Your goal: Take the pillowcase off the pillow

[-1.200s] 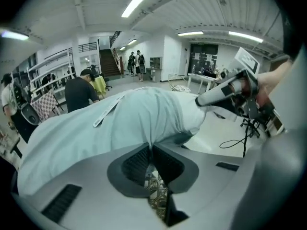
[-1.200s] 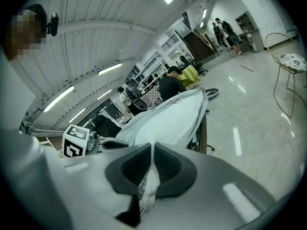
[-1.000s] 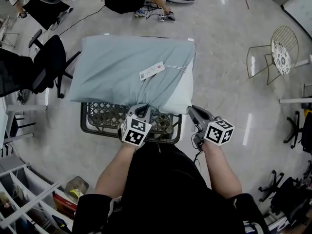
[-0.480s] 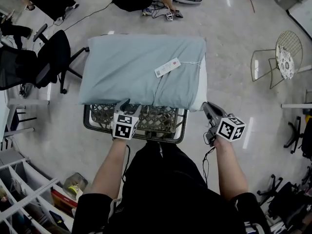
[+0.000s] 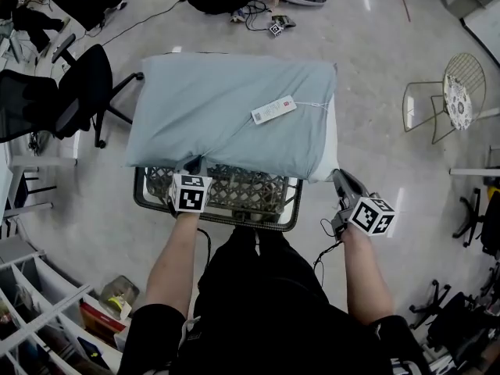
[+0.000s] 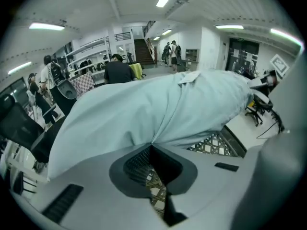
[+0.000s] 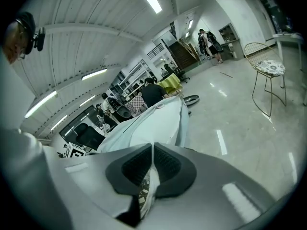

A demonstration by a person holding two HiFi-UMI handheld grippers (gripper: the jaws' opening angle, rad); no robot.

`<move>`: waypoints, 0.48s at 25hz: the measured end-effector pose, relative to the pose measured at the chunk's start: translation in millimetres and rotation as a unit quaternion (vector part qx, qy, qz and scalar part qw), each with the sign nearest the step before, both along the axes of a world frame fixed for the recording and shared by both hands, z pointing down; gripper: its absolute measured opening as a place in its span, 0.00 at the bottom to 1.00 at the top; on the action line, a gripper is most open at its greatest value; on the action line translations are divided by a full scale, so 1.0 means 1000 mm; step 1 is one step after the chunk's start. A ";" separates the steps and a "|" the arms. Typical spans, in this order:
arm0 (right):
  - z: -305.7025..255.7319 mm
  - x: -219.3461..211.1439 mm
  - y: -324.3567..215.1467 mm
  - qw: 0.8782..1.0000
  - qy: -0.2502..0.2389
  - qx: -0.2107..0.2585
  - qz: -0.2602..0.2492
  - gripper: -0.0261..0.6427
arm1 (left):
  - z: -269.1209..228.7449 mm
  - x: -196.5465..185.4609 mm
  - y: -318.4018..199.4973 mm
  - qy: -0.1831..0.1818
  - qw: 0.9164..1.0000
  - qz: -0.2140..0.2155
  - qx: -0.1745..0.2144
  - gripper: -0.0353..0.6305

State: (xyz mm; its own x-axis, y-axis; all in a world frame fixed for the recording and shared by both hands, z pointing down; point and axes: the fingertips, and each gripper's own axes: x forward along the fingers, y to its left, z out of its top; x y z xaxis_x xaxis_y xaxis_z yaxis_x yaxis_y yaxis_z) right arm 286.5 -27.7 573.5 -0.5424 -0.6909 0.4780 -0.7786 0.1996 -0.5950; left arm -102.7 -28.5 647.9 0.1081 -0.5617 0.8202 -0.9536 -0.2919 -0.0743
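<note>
A pillow in a pale blue-grey pillowcase lies across the top of a black lattice basket on a shiny floor, seen from above the person holding the tools.

The left hand-held gripper is at the pillowcase's edge nearest the person. Its jaws have just been closing and now pinch a fold of the blue-grey cloth, which fans out ahead of it. The basket's lattice shows below its jaws.

The right hand-held gripper is at the pillow's corner, beside the basket. Its jaws are closed on a strip of the white pillow, which shows bare beyond the pillowcase's open end just ahead of this tool.

A white label on a thread lies on the pillowcase, ahead of and between the two tools. A wire chair stands well off beyond the right tool.
</note>
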 end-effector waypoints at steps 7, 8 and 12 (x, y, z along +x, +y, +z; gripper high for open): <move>-0.002 0.008 0.002 1.000 0.002 0.002 0.008 0.07 | -0.025 -0.030 0.000 0.053 0.998 -0.015 0.017 0.06; 0.002 0.006 0.006 1.000 0.008 -0.001 0.002 0.07 | -0.024 -0.030 0.001 0.071 0.997 -0.017 0.014 0.06; 0.025 -0.006 0.034 0.995 0.078 -0.039 -0.051 0.08 | -0.025 -0.019 0.012 0.094 0.996 0.013 0.000 0.06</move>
